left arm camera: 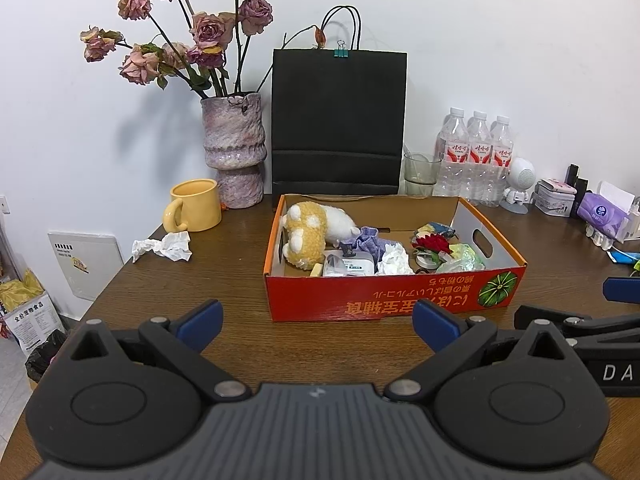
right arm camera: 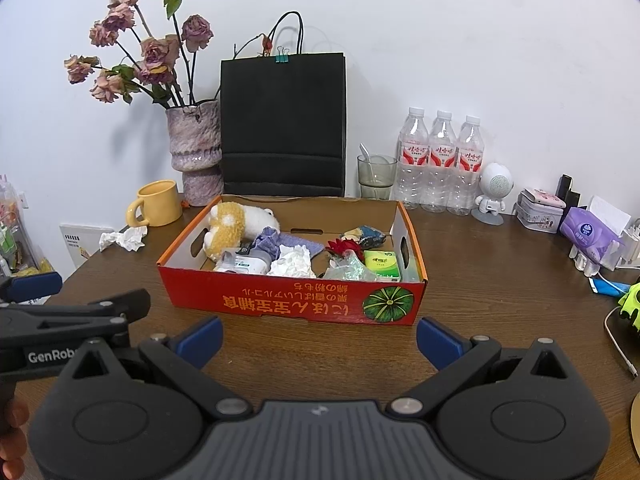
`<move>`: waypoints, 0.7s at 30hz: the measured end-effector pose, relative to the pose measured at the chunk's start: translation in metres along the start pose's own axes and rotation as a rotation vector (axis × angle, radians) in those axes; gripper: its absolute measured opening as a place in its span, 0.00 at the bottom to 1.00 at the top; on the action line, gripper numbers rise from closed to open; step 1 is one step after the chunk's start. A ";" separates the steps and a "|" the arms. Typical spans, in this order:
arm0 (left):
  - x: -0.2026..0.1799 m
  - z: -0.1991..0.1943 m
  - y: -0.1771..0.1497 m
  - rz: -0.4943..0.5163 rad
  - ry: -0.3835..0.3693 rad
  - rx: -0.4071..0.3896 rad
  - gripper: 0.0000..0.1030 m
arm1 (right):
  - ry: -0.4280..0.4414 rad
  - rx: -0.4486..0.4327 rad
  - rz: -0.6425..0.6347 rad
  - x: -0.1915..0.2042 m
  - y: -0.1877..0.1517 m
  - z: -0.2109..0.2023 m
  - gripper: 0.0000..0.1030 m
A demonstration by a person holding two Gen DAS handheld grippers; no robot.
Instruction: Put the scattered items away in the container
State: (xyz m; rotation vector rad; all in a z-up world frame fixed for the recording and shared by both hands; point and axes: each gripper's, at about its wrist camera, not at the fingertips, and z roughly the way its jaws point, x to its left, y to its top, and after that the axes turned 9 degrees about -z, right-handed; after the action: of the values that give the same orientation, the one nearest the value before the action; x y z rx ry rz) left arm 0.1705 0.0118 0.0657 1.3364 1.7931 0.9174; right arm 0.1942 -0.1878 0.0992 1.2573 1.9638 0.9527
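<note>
A red and orange cardboard box [left arm camera: 372,300] [right arm camera: 292,300] stands in the middle of the brown table. It holds a yellow and white plush toy [left arm camera: 308,232] [right arm camera: 234,226], a purple cloth [left arm camera: 370,240], a white device [left arm camera: 348,266], crumpled tissue [left arm camera: 394,260] [right arm camera: 292,262], a red flower [left arm camera: 432,242] and a green tissue pack [right arm camera: 382,264]. A crumpled white tissue [left arm camera: 164,246] [right arm camera: 124,238] lies on the table left of the box. My left gripper [left arm camera: 318,326] and right gripper [right arm camera: 318,338] hover open and empty before the box's front wall.
A yellow mug [left arm camera: 194,208], a vase of dried roses [left arm camera: 236,148], a black paper bag [left arm camera: 338,120], a glass [left arm camera: 420,172] and three water bottles [left arm camera: 476,156] line the back wall. A small white robot figure [right arm camera: 494,192], a tin and a purple tissue pack [right arm camera: 588,234] sit at right.
</note>
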 end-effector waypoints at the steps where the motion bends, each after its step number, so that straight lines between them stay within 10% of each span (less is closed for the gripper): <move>1: 0.000 0.000 0.000 0.000 0.000 0.000 1.00 | 0.000 0.000 0.000 0.000 0.000 0.000 1.00; 21: 0.002 0.003 -0.002 -0.013 0.012 0.008 1.00 | 0.004 0.006 -0.006 0.002 -0.007 0.000 1.00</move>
State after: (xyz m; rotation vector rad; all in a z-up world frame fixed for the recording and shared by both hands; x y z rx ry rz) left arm 0.1713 0.0139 0.0620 1.3256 1.8148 0.9138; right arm 0.1901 -0.1876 0.0935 1.2535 1.9734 0.9479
